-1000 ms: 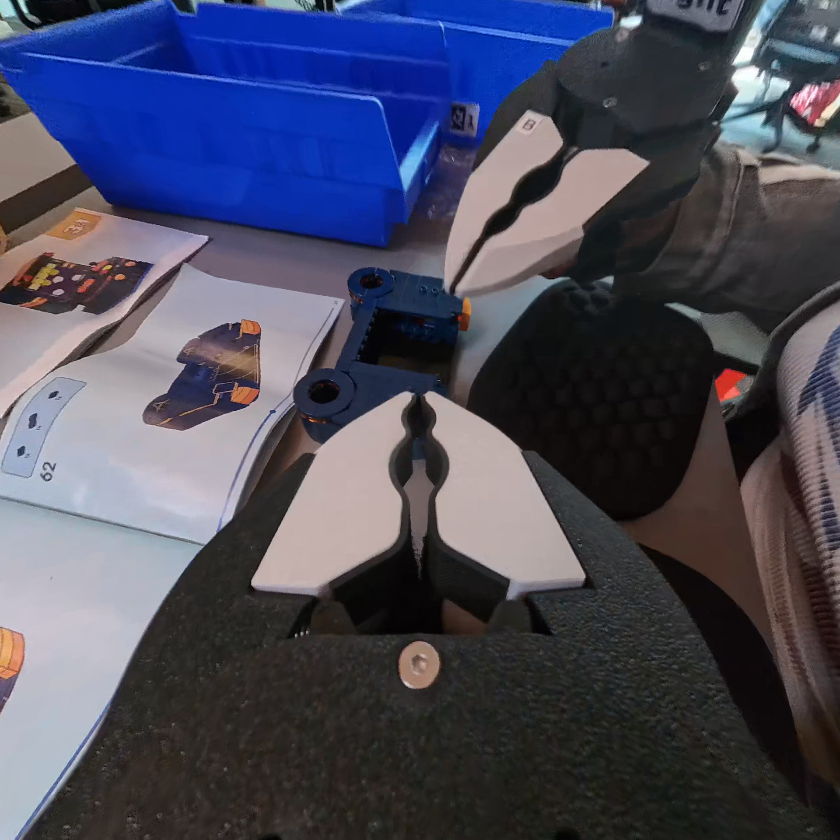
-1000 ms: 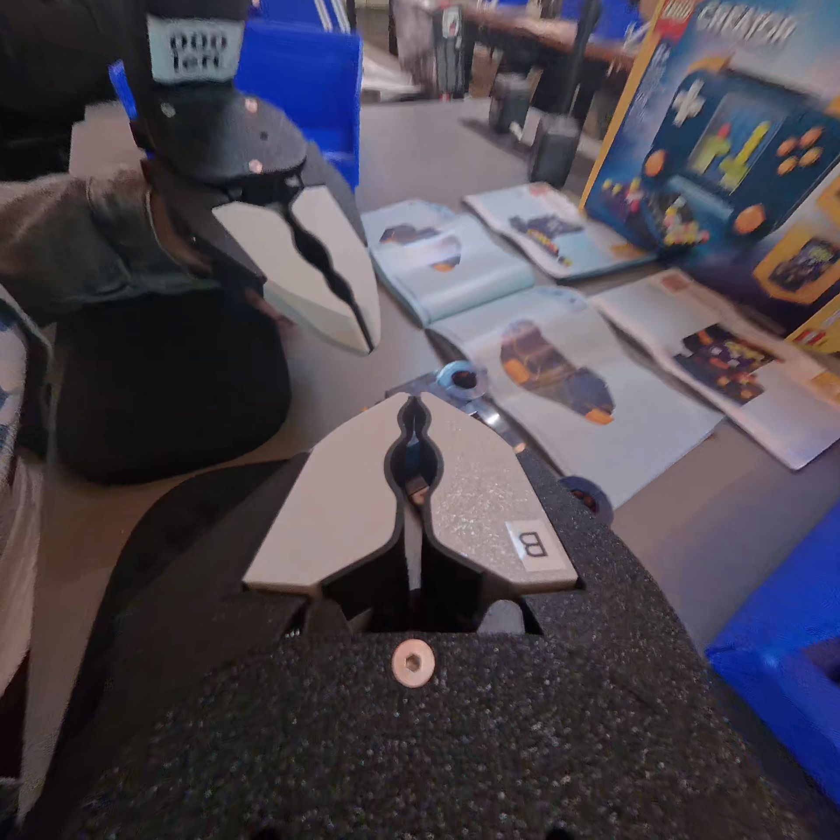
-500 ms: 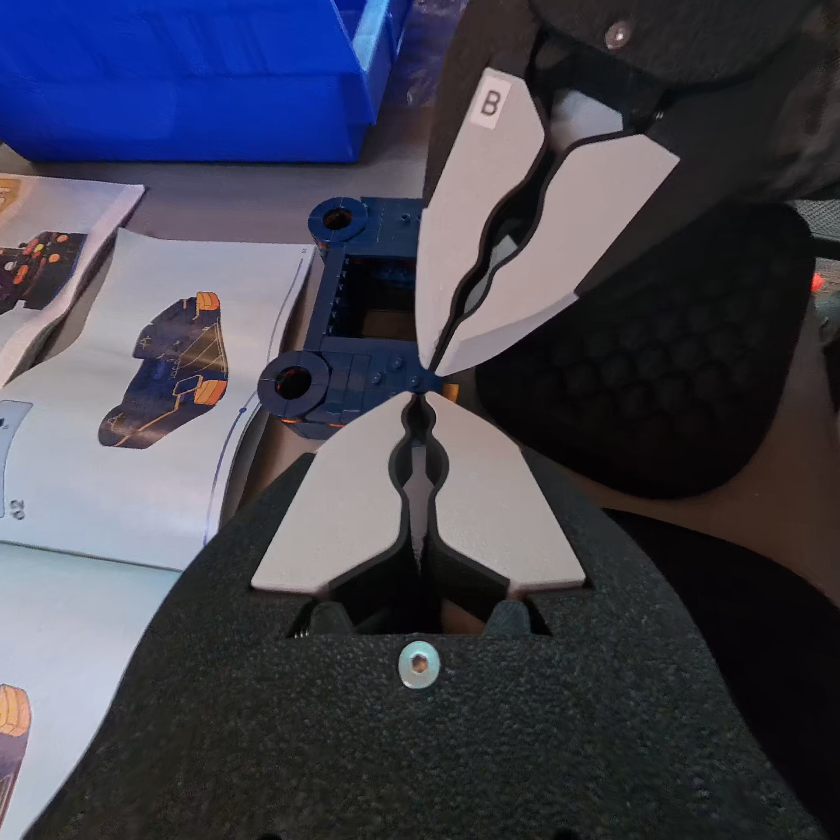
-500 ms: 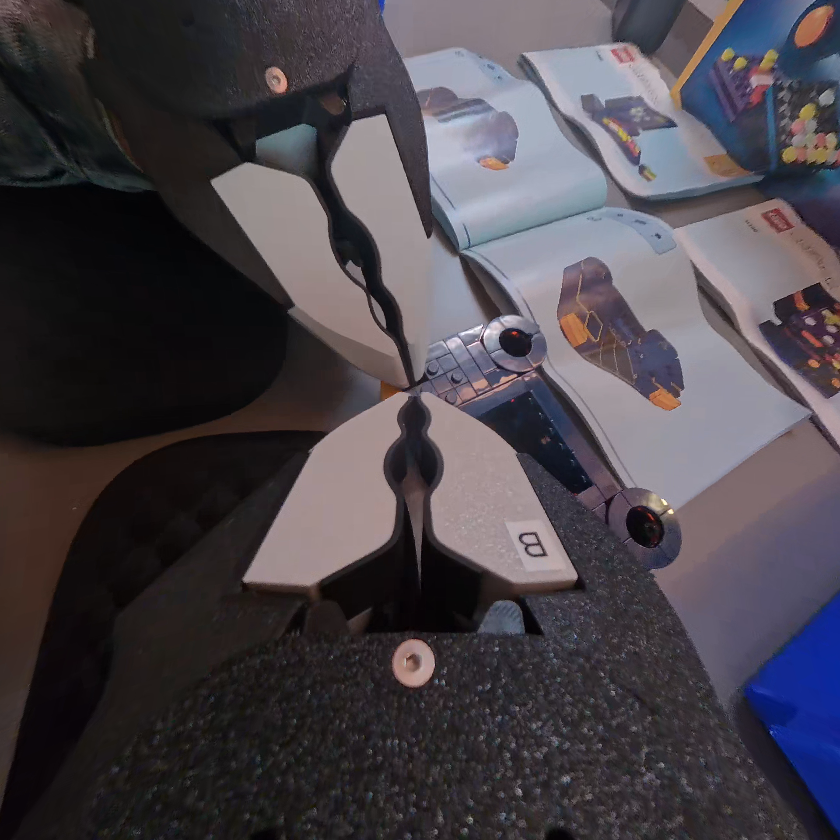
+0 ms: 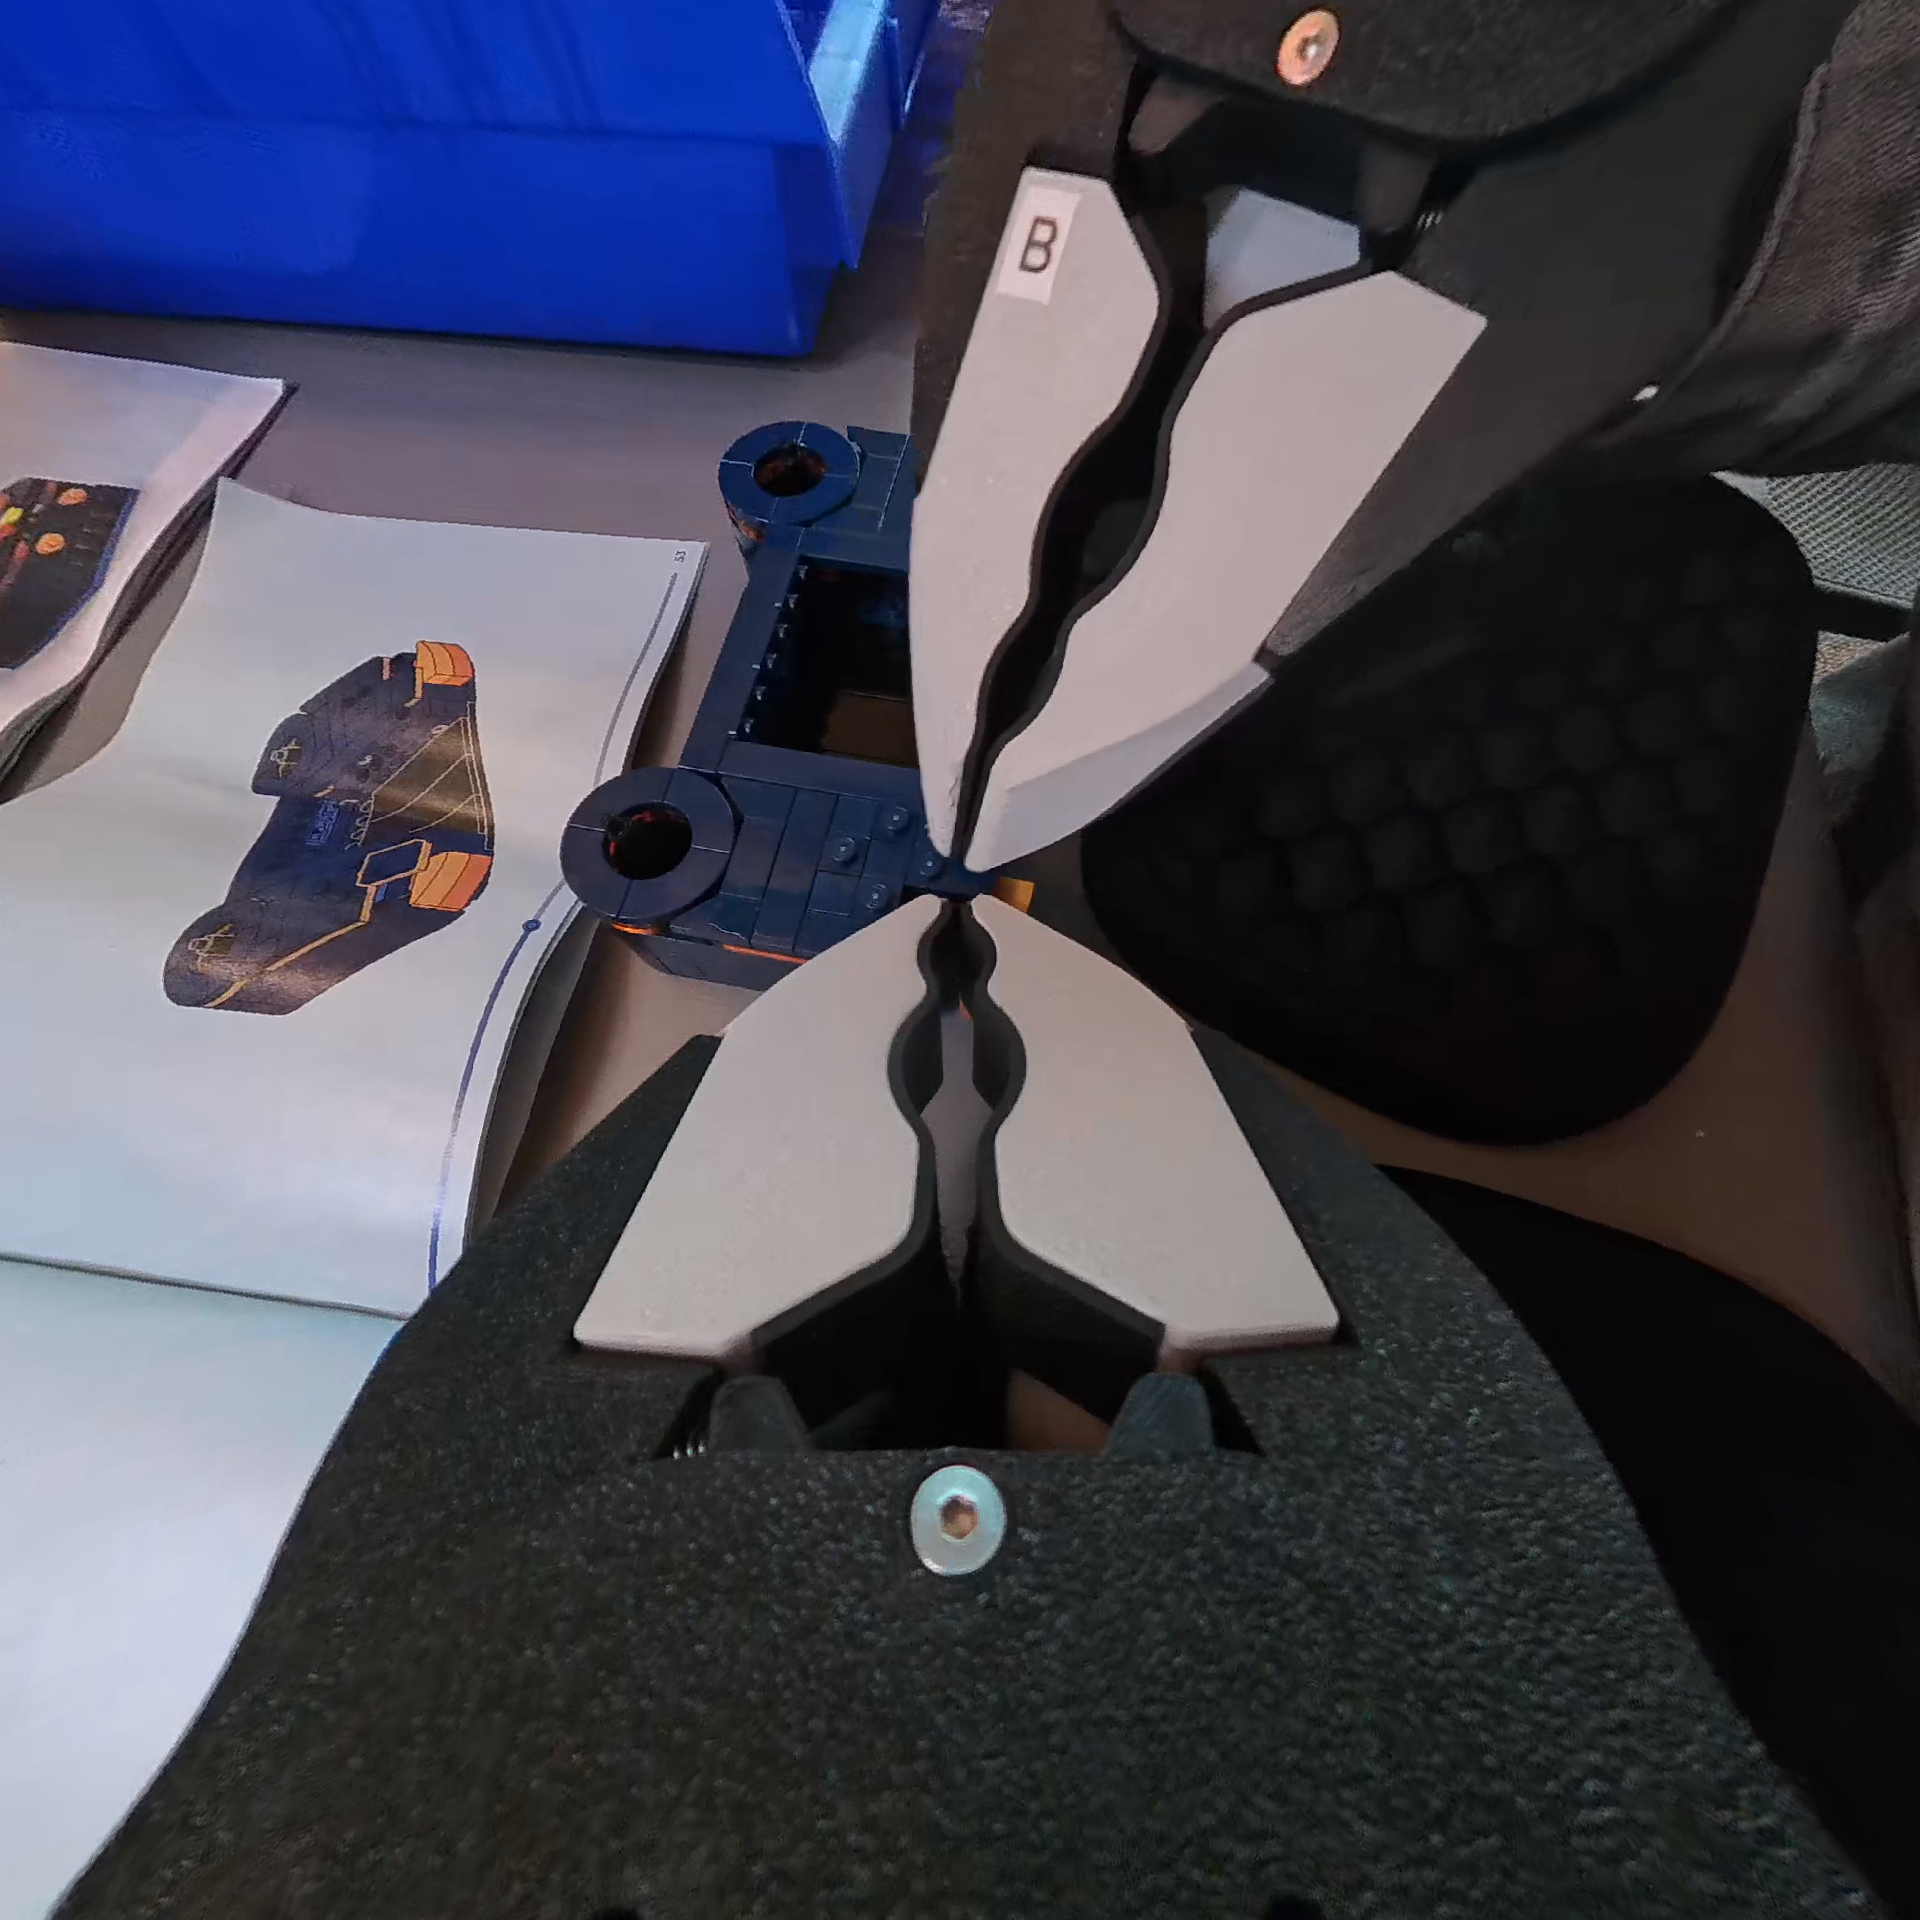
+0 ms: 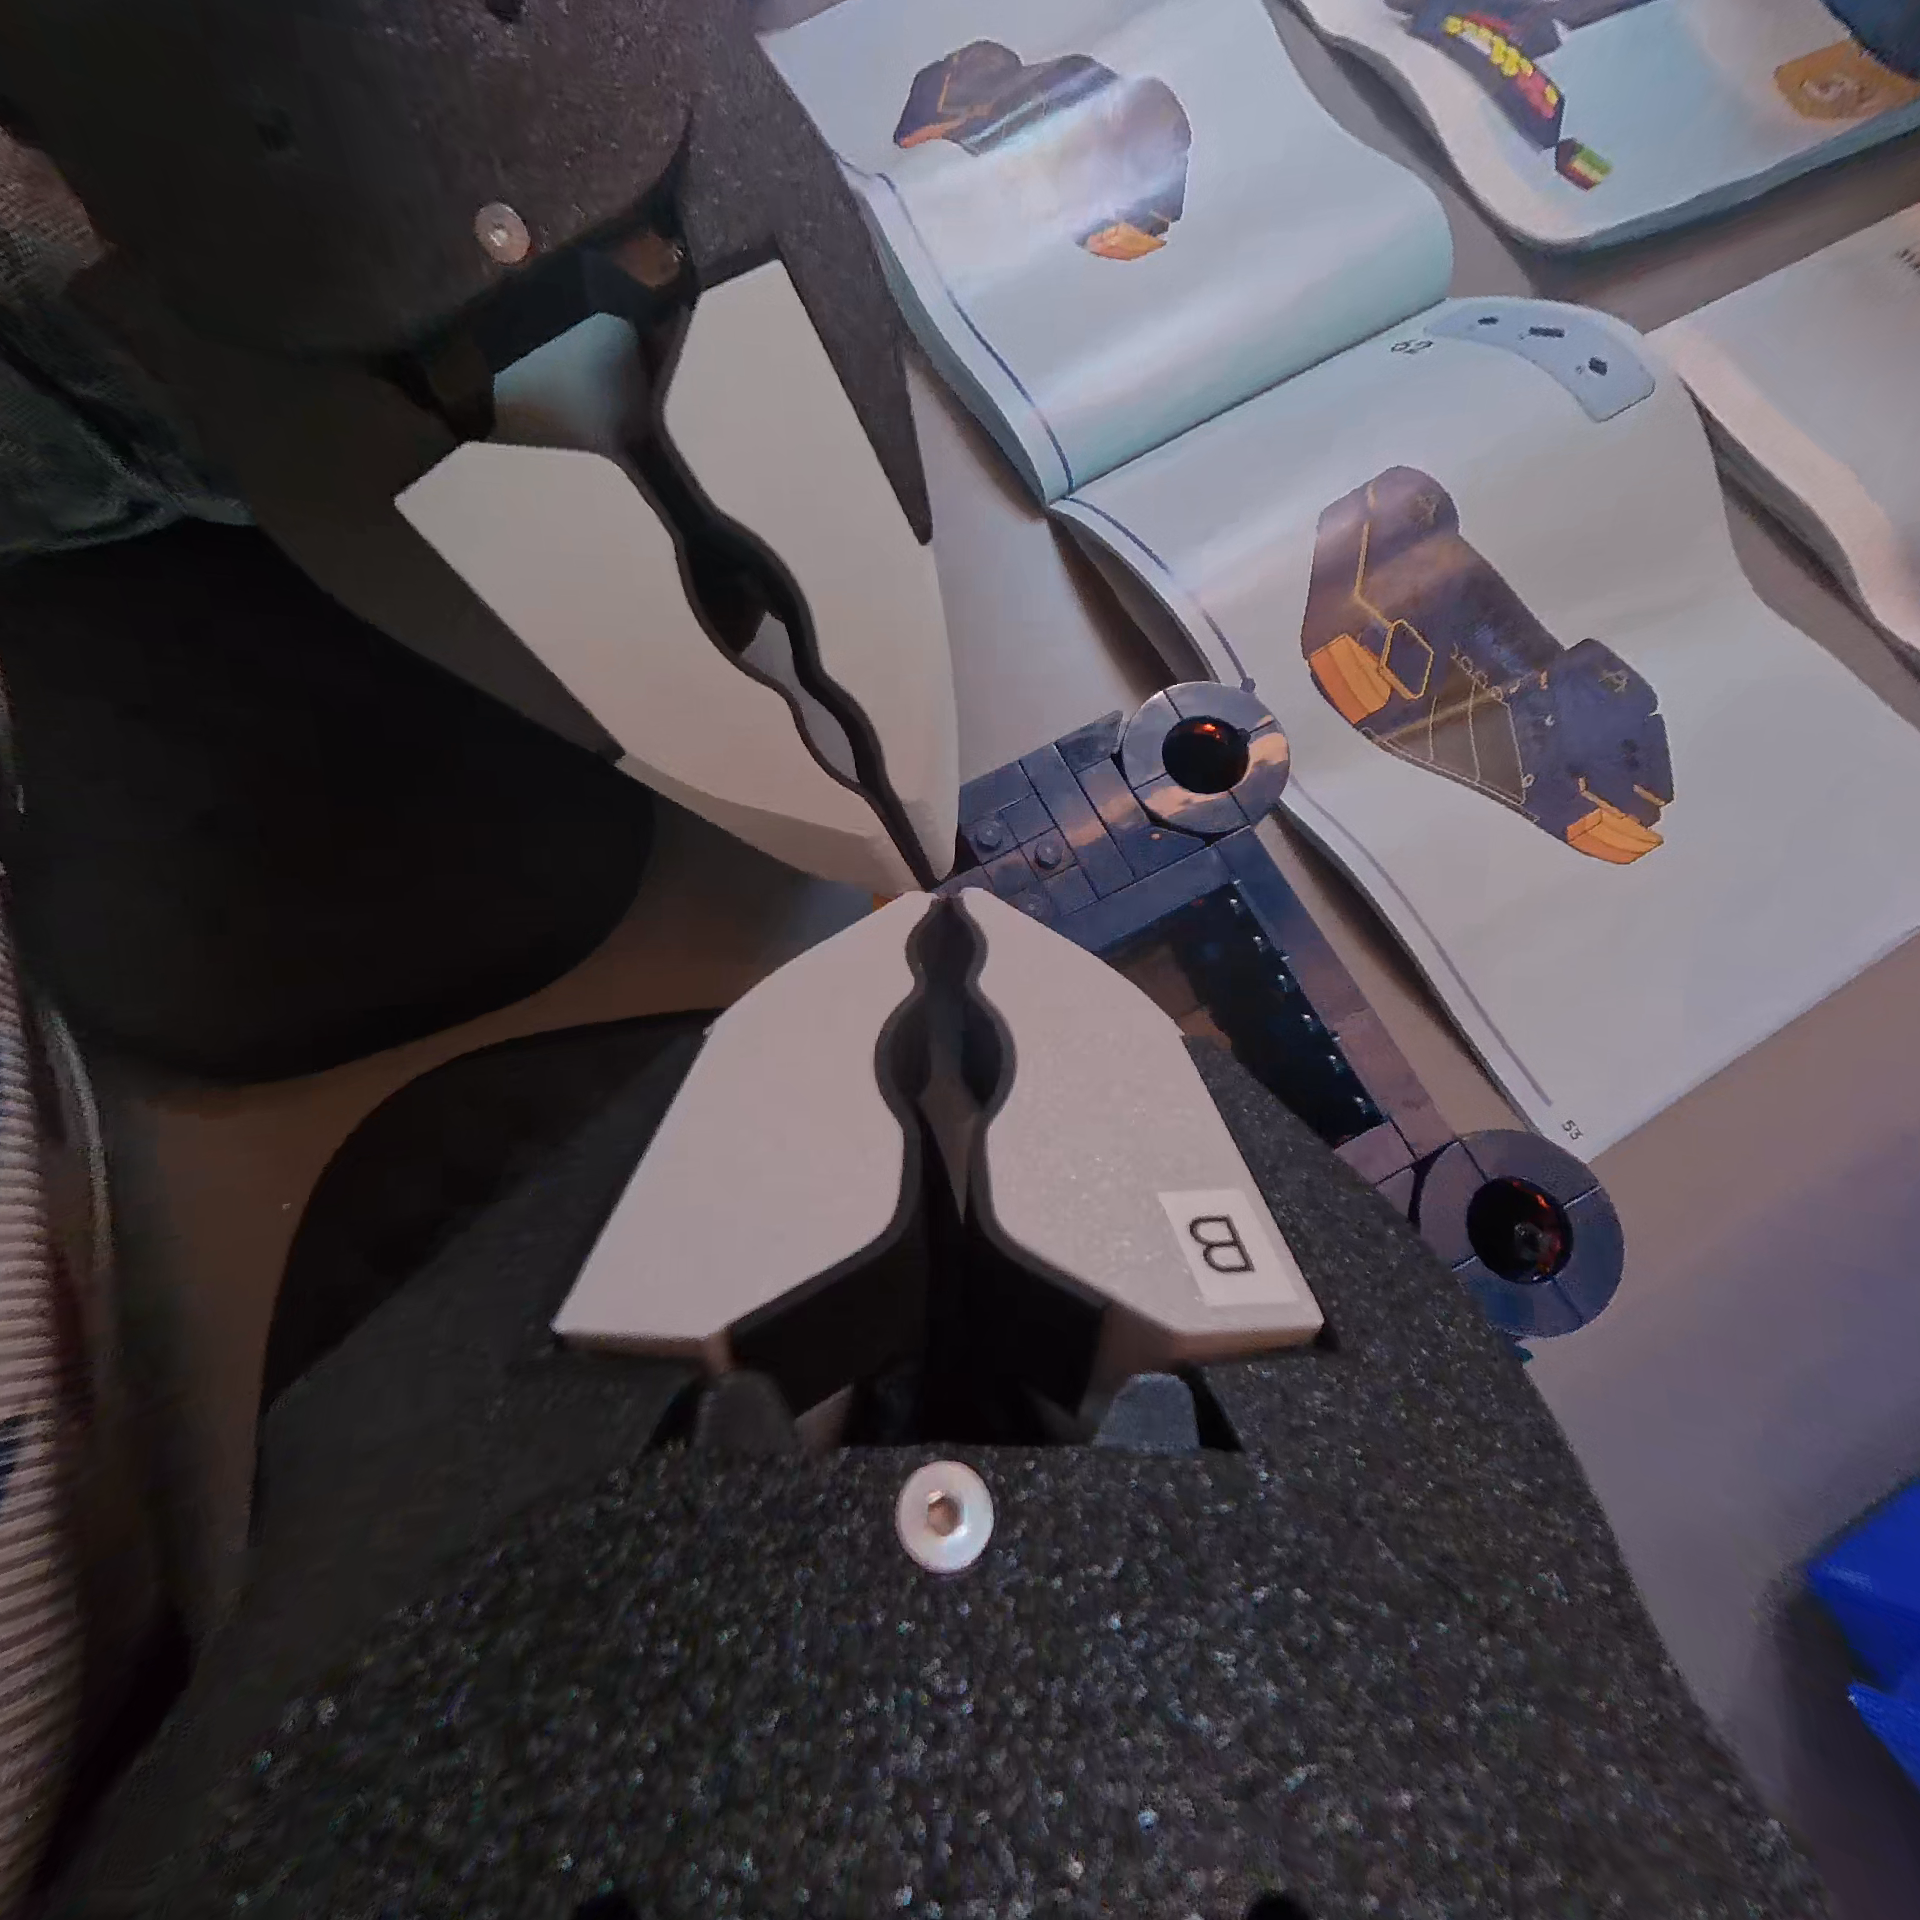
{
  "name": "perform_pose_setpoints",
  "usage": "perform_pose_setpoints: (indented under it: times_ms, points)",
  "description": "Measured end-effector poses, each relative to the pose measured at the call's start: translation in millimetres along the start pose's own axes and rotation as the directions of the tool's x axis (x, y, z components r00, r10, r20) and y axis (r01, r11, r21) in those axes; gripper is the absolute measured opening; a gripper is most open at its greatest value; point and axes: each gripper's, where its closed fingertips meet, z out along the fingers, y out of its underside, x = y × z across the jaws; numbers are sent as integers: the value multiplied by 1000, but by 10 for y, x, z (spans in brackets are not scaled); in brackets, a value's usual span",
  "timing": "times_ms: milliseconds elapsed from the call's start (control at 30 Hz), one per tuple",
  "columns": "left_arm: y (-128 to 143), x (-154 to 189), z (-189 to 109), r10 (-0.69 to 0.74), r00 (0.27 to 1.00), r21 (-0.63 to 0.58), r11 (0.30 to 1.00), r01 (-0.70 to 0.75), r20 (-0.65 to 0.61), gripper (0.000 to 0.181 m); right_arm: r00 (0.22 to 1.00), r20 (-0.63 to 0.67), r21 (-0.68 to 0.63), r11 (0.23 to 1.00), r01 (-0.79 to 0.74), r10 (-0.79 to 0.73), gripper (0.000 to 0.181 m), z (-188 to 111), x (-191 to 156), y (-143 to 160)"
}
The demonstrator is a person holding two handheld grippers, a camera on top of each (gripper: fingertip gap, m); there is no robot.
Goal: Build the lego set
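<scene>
Two tongs (closed) meet beside manual [image 5: 312, 883].

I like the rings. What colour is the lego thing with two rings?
Dark blue lego model, bits of orange underneath; left wrist view shows it best.

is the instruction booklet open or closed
Open: the instruction booklet lies spread flat beside the lego build, two pages showing.

Open booklet [image 5: 343, 883] crowds the model's [image 5: 790, 831] left; blue bin [image 5: 416, 177] blocks beyond.
</scene>
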Motion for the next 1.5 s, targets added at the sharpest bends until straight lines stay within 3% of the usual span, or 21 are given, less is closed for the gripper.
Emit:
perform_pose_setpoints:
  times_ms: [100, 167, 233, 300, 333, 433, 533, 733, 967, 1267, 1400, 1500]
  points:
    - [-1, 1, -1, -2, 1000, 2, 1000, 2, -3, 0, 999, 1, -25, 998, 53, -53, 0, -4, -6, -5]
    - [-25, -3, -24, 0, 1000, 22, 1000, 0, -1, 0, 994, 34, 52, 994, 100, -102, 0, -71, -41, -26]
    - [-81, 5, -89, -4, 1000, 78, 997, 6, -19, 1, 1000, 28, 221, 975, 2, -9, 34, -309, 58, -147]
    - [-148, -48, -175, -39, 999, 148, 988, 41, -15, 6, 994, 8, 292, 951, -104, 106, 60, -541, 229, -114]
    - [-160, -92, -211, -61, 998, 169, 984, 61, -7, 14, 988, -22, 279, 950, -143, 155, 78, -602, 317, -20]
    - [-63, -233, -242, -120, 992, 150, 982, 113, 37, 52, 964, -101, 186, 957, -223, 244, 101, -641, 459, 308]
    - [70, -210, -152, -144, 990, 51, 988, 144, 7, 73, 958, -76, 109, 957, -268, 277, 104, -546, 422, 447]
    - [145, -89, -72, -80, 996, -24, 997, 79, -40, 62, 969, -55, 80, 969, -235, 240, 93, -376, 403, 471]
    - [118, -68, -132, -107, 990, 16, 994, 109, -92, 30, 978, -107, 84, 982, -170, 178, 89, -322, 419, 492]
    - [94, -70, -168, -152, 979, 40, 987, 159, -139, 29, 974, -81, 110, 973, -203, 212, 79, -314, 440, 512]
    - [-4, -140, -273, -201, 967, 135, 966, 222, -155, 34, 975, -72, 86, 976, -202, 208, 75, -288, 425, 531]
    - [-97, -370, -385, -274, 959, 244, 927, 285, -79, 42, 975, -65, 84, 975, -208, 213, 75, -283, 424, 531]
